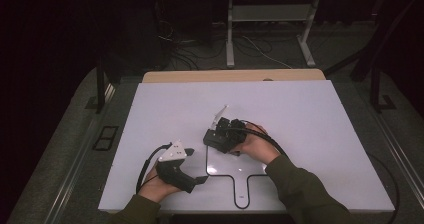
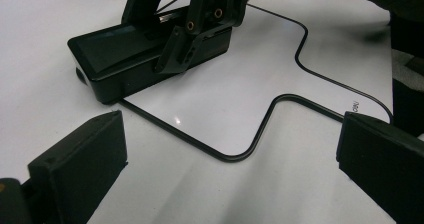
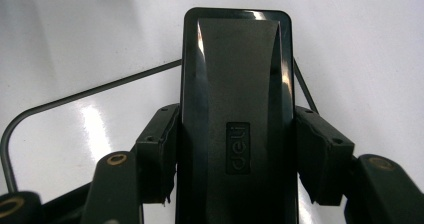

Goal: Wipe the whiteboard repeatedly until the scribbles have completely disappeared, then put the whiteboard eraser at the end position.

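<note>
While your right gripper [image 1: 218, 136] sits a little toward the near edge from the middle of the white tabletop [image 1: 300, 114], its jaws are clamped on the two long sides of a black rectangular box [image 3: 235, 114]. The right gripper view looks straight down the box's glossy lid, where an embossed "deli" mark reads along its length, and each jaw pad presses flat against a side. From the left gripper view the box [image 2: 135, 59] rests on the tabletop with one corner at the far left corner of a white board with a thin black outline [image 2: 240, 99]. That board [image 1: 235, 166] lies flat near the near edge, with a short handle-like tab reaching toward you.

Your right hand [image 1: 255, 144] holds its gripper from the right, the cable looping back over the wrist, and a grey three-cornered plate [image 1: 219, 116] stands up on the gripper's far side.

Your left gripper [image 1: 192, 169] is nearer the near left corner, just left of the board, pointing right toward it. Its jaws stand wide apart with nothing between them; in the left gripper view they frame the board's curved edge. Your left hand [image 1: 157, 184] grips it from below, a grey plate [image 1: 175, 151] on top.
</note>
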Demonstrator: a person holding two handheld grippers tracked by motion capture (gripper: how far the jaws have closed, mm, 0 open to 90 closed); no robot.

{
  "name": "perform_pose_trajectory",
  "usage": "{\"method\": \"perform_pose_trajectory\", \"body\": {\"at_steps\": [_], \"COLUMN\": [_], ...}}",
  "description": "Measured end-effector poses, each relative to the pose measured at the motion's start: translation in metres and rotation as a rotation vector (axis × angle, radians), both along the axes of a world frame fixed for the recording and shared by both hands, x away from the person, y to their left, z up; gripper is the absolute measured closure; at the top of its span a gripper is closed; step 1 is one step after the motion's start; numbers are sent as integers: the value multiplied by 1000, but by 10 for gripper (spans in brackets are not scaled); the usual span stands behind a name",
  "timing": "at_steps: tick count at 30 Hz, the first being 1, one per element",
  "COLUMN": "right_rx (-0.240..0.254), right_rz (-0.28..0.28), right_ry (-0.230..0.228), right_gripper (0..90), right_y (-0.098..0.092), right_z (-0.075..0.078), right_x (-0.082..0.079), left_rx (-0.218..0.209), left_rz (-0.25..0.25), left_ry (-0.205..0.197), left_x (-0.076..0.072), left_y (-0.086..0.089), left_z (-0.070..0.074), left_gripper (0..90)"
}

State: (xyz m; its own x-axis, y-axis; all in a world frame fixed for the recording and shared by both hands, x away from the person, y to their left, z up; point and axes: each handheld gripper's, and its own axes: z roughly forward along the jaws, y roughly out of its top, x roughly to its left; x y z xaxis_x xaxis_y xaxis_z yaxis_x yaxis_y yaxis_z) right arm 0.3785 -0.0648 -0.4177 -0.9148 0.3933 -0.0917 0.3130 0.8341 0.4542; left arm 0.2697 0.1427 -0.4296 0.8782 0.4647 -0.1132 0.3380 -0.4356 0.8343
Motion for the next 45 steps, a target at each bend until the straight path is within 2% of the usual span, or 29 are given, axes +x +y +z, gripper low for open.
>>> {"method": "perform_pose_trajectory", "body": {"at_steps": [5, 6, 10, 18, 25, 29, 33, 37, 42, 45], "right_rx": [55, 64, 116, 182, 189, 192, 194, 201, 163, 159], "right_rz": [-30, -36, -89, -178, -232, -283, -333, -351, -367, -375], "right_ry": [25, 17, 34, 39, 3, 3, 13, 28, 33, 53], "right_gripper": [393, 393, 392, 392, 391, 390, 390, 389, 389, 388], "right_y": [-6, -9, -19, -44, -56, -62, -67, -69, -66, -65], "right_z": [1, 3, 10, 23, 35, 36, 30, 25, 18, 11], "right_x": [4, 7, 17, 38, 62, 81, 100, 112, 123, 128], "left_rx": [-3, -2, -5, -6, -12, -13, -13, -16, -16, -14], "left_rz": [2, 4, 3, 6, 15, 18, 20, 24, 25, 21], "left_ry": [-2, -1, 0, -4, -3, -8, -10, -9, -6, -7], "left_x": [1, 1, 1, 1, 2, 3, 3, 3, 3, 3], "left_y": [1, 1, 2, 3, 7, 10, 12, 14, 14, 14], "left_z": [0, 0, 0, 0, 1, 1, 1, 1, 1, 1], "left_gripper": [0, 0, 0, 0, 0, 0, 0, 0, 0, 0]}}
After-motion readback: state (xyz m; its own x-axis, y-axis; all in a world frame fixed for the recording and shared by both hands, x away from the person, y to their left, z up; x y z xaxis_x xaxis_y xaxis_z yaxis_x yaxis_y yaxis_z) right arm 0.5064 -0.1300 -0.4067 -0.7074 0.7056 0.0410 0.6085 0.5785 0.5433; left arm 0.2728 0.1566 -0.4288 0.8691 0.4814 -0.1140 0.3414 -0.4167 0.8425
